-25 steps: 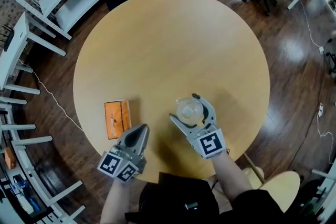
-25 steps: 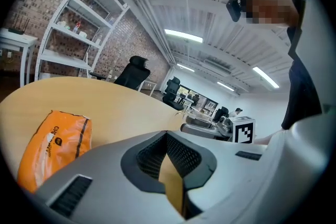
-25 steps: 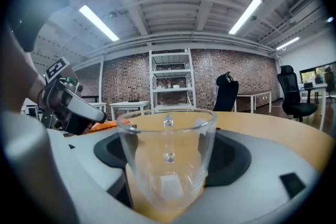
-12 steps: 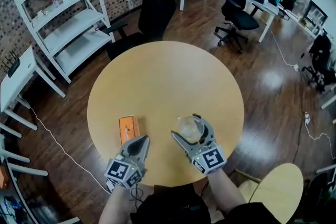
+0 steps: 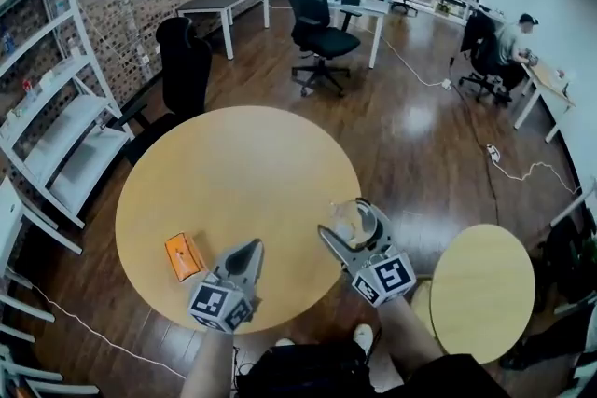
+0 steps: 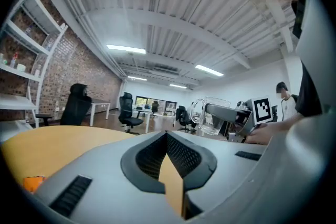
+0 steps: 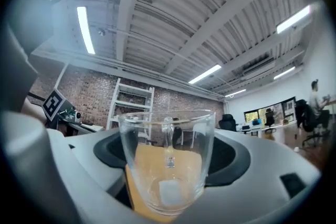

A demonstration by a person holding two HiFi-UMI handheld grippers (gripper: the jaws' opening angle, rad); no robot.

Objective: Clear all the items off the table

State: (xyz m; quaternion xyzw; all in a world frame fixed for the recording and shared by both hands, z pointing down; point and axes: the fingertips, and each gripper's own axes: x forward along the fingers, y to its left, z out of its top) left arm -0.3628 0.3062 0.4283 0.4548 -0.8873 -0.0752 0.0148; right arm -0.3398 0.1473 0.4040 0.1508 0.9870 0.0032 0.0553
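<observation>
Since a second ago both grippers have lifted off the table, and the right hand-held gripper has carried the mug up and out toward the table's right edge. Its jaws are clamped on the mug's sides; the clear glass stands upright and looks empty. The left hand-held gripper has its jaws together with nothing in them, and it hangs over the near rim of the table. The orange box lies flat on the table just left of that gripper, the only item there.

The step in hand looks like carrying the mug away. The small round table to the right seems a likely place for it. The next move calls for keeping the mug level and setting it down gently before letting go. The box is then left to pick up, and the left jaws must part first.
</observation>
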